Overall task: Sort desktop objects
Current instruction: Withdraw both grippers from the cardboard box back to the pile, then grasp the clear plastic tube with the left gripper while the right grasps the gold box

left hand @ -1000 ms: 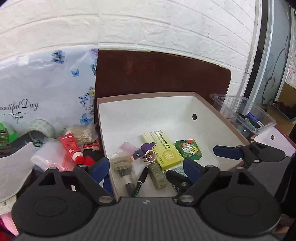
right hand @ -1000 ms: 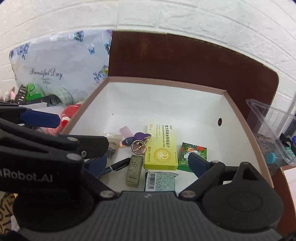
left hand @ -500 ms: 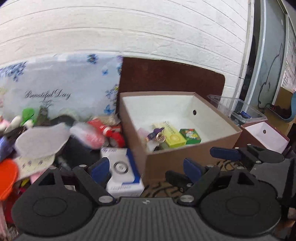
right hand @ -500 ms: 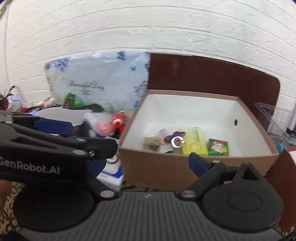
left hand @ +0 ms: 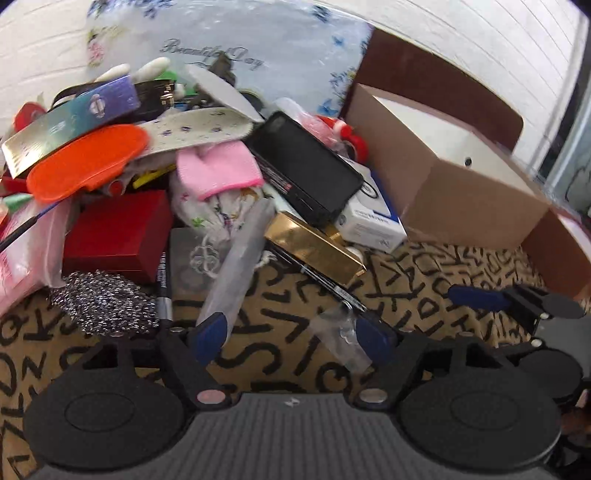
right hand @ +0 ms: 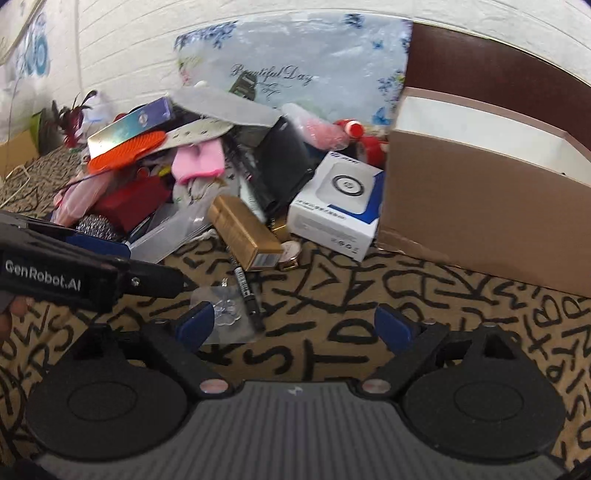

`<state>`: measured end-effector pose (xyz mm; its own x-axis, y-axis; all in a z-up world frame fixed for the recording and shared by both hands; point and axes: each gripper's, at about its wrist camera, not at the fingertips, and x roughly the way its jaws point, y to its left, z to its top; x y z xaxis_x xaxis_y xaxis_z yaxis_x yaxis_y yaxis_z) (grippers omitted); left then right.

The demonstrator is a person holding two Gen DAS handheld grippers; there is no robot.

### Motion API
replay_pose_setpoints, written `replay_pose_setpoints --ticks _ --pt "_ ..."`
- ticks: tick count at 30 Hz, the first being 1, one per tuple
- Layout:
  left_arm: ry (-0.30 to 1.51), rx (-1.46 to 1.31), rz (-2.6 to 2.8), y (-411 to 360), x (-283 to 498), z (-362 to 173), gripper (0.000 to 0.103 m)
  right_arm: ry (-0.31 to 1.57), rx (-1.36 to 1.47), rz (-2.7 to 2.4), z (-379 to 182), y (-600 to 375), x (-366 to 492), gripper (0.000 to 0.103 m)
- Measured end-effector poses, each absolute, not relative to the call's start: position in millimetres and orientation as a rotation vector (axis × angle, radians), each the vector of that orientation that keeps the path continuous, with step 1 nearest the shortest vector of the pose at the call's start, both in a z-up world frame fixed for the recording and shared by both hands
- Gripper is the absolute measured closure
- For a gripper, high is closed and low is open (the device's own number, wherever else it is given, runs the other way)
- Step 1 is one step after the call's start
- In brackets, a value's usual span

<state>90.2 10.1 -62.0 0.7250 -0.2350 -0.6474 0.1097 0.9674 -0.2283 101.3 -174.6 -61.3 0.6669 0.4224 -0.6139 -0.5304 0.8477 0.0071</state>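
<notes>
Patterned tablecloth (right hand: 332, 288) bare beside cardboard box (right hand: 480, 206), clutter pile (left hand: 155, 177) left

White brick wall (right hand: 258, 22), letter-patterned tablecloth (right hand: 406, 306)

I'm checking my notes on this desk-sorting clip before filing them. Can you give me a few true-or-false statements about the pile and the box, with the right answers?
1. The gold box lies beside the white and blue box. True.
2. The pink cloth sits inside the brown cardboard box. False: it lies in the pile outside it.
3. A black marker lies on the letter-patterned cover. True.
4. The left gripper clamps the steel scourer. False: nothing is between its fingers, which are closing.
5. The orange lid lies under the red box. False: it rests higher on the pile.
</notes>
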Motion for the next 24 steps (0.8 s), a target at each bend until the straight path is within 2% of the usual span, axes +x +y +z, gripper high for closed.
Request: replay_pose_setpoints --ticks 3,5,11,14,16,18,19,21,22,23,24 --pt "0.701 -0.189 -0.205 12 92 -55 0.031 0.615 -0.199 0.561 -55 -169 109 0.025" --pt "0.689 -0.196 -0.215 14 94 -52 0.035 0.584 -0.221 0.580 -50 -162 116 0.025" --pt "0.688 -0.184 -0.140 28 102 -56 0.037 0.559 -0.278 0.672 -51 -127 144 0.040" --pt "0.702 -0.189 -0.142 33 108 -58 0.046 0.580 -0.286 0.698 -58 -115 155 0.049" --pt "0.716 -0.182 -0.139 34 113 -61 0.050 0.599 -0.291 0.698 -63 -112 160 0.061" --pt "0.733 -0.172 -0.147 33 117 -65 0.057 0.596 -0.261 0.705 -61 -117 157 0.063" --pt "0.742 -0.168 -0.149 32 119 -67 0.058 0.591 -0.239 0.711 -57 -122 155 0.071" --pt "0.759 -0.157 -0.147 29 122 -71 0.061 0.570 -0.226 0.700 -50 -129 148 0.080" --pt "0.766 -0.149 -0.152 27 123 -73 0.063 0.571 -0.219 0.695 -47 -134 145 0.081" --pt "0.771 -0.140 -0.158 26 124 -74 0.069 0.578 -0.209 0.690 -44 -140 141 0.081" --pt "0.776 -0.132 -0.161 24 125 -76 0.080 0.588 -0.203 0.687 -43 -146 138 0.081"
